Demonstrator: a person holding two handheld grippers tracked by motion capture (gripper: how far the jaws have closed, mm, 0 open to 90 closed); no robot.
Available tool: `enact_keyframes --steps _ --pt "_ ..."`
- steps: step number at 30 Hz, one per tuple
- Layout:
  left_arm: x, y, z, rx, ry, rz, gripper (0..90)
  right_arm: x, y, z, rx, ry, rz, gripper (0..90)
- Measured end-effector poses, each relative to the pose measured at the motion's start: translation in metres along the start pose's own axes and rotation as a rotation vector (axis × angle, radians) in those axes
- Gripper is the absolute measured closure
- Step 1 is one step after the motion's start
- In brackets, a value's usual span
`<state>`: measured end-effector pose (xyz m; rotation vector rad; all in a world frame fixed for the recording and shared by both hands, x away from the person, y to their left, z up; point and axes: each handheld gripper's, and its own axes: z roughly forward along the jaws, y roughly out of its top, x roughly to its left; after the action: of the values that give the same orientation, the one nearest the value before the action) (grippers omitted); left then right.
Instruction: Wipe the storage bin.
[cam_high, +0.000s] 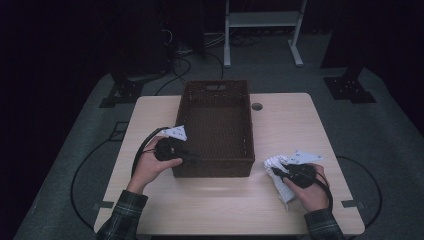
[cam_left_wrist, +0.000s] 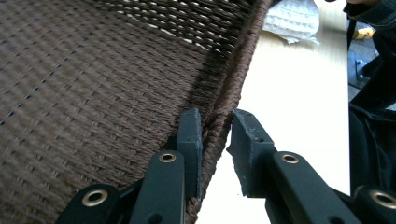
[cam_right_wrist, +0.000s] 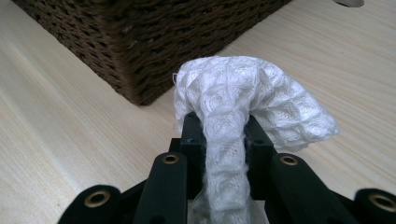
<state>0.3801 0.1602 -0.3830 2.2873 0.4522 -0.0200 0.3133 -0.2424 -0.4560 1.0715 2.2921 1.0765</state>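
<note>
A dark brown woven basket (cam_high: 216, 86) stands in the middle of the light wooden table (cam_high: 290, 125). My left gripper (cam_high: 192, 156) is at its near left corner, with the basket's wall (cam_left_wrist: 93, 84) between the jaws. In the left gripper view my left gripper (cam_left_wrist: 215, 126) has one pad against the inner side, while a thin gap shows at the other pad. My right gripper (cam_high: 276, 172) rests on the table right of the basket, shut on a white waffle-textured cloth (cam_right_wrist: 243, 93). The cloth (cam_high: 281, 187) trails under the right hand.
A round cable hole (cam_high: 257, 106) lies in the tabletop right of the basket's far end. Beyond the table stands a white metal frame (cam_high: 262, 20), with cables on the dark floor. Bare tabletop stretches along the near edge (cam_high: 220, 210).
</note>
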Motion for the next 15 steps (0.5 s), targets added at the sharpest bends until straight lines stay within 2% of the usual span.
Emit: enact_keyframes --steps 10,15 --pt "-0.017 0.016 0.022 0.025 -0.041 0.039 76.3 -0.004 -0.002 -0.004 0.001 -0.015 0.010 74.4" --pt "-0.029 0.029 0.037 0.044 -0.063 0.078 77.7 -0.005 -0.003 -0.006 0.000 -0.021 0.012 74.4"
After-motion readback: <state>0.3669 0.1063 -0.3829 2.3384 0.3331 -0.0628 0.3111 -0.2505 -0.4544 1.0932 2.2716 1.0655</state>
